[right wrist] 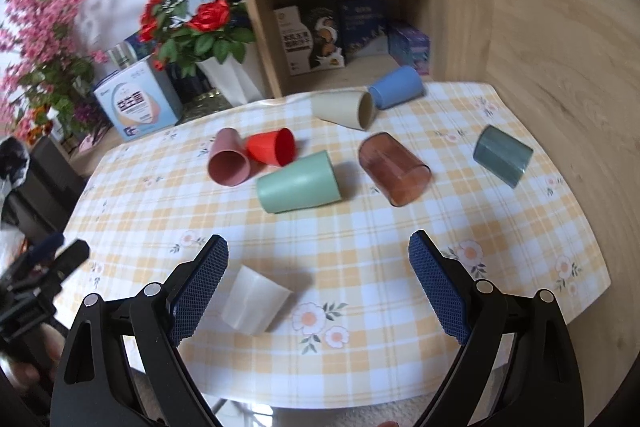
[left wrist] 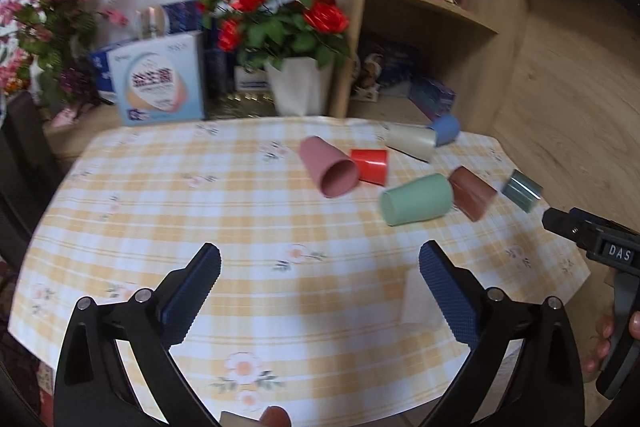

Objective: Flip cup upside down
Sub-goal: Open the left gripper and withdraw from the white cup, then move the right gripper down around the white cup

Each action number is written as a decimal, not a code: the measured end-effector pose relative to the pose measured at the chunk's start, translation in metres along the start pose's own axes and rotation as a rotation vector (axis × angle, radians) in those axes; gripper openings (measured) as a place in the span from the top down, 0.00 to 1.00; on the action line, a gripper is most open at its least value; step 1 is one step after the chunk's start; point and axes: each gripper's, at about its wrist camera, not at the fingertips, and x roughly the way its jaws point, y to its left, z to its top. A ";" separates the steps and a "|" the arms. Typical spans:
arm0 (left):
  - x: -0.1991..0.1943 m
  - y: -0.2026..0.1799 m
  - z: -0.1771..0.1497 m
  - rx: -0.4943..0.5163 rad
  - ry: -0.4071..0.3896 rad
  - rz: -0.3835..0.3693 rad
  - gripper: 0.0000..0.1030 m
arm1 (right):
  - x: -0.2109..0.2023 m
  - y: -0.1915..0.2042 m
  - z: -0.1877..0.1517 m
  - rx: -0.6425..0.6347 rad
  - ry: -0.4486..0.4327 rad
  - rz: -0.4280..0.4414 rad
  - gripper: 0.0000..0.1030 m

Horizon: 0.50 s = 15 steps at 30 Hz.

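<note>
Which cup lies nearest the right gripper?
The translucent white cup, just ahead of the open right gripper near its left finger; the coloured cups lie farther back.

I see my right gripper spread wide above the tablecloth, white cup lying between its fingers.

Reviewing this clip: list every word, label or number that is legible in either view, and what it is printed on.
"DAS" – on the body of the right claw, seen from the left wrist.
Large print on the blue-and-white box: too blurred to read.
Print on the packages in the shelf: too small to read.
The cups, including the green cup, carry no text.
</note>
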 end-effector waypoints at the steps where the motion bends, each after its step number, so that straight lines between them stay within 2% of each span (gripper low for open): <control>1: -0.004 0.003 0.000 -0.001 -0.007 0.011 0.06 | -0.001 0.005 -0.002 -0.007 -0.003 0.006 0.14; 5: -0.025 0.018 -0.002 -0.018 -0.071 0.041 0.06 | 0.001 0.016 -0.011 -0.026 -0.007 0.011 0.14; 9: -0.040 0.023 -0.004 -0.014 -0.127 0.052 0.06 | 0.013 0.023 -0.024 -0.028 0.035 0.016 0.14; 15: -0.040 0.029 -0.009 -0.041 -0.139 0.050 0.06 | 0.037 0.037 -0.044 -0.054 0.129 0.050 0.14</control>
